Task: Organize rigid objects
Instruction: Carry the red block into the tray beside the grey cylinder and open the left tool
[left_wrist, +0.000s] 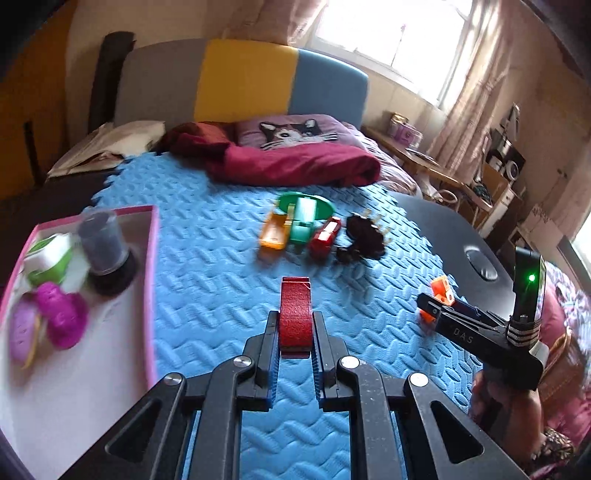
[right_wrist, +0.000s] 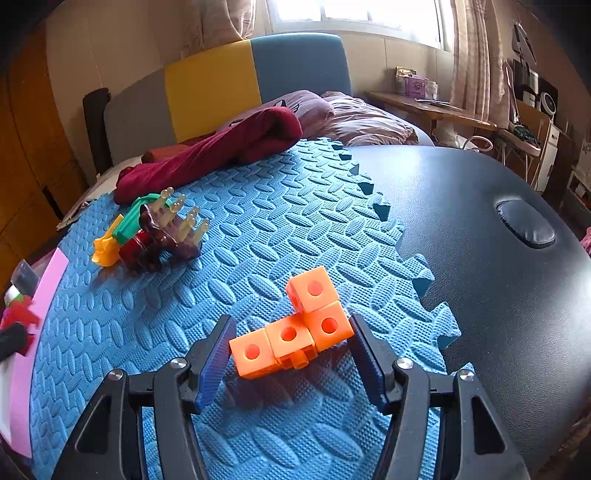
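My left gripper (left_wrist: 294, 325) is shut on a red glittery tape roll (left_wrist: 294, 314) and holds it above the blue foam mat (left_wrist: 207, 280). A pink-rimmed box (left_wrist: 153, 266) at the left holds a dark cup, a green-and-white piece and purple pieces. My right gripper (right_wrist: 291, 332) is open around an orange block of linked cubes (right_wrist: 295, 328) that lies on the mat; the jaws stand apart from it on each side. This gripper also shows in the left wrist view (left_wrist: 430, 308). A cluster of small toys (left_wrist: 310, 229) lies mid-mat, also visible in the right wrist view (right_wrist: 151, 232).
A dark red blanket (left_wrist: 295, 164) and a cat pillow (left_wrist: 291, 134) lie at the head of the bed. A black padded surface (right_wrist: 498, 258) borders the mat on the right. A wooden side table (right_wrist: 424, 105) stands by the window.
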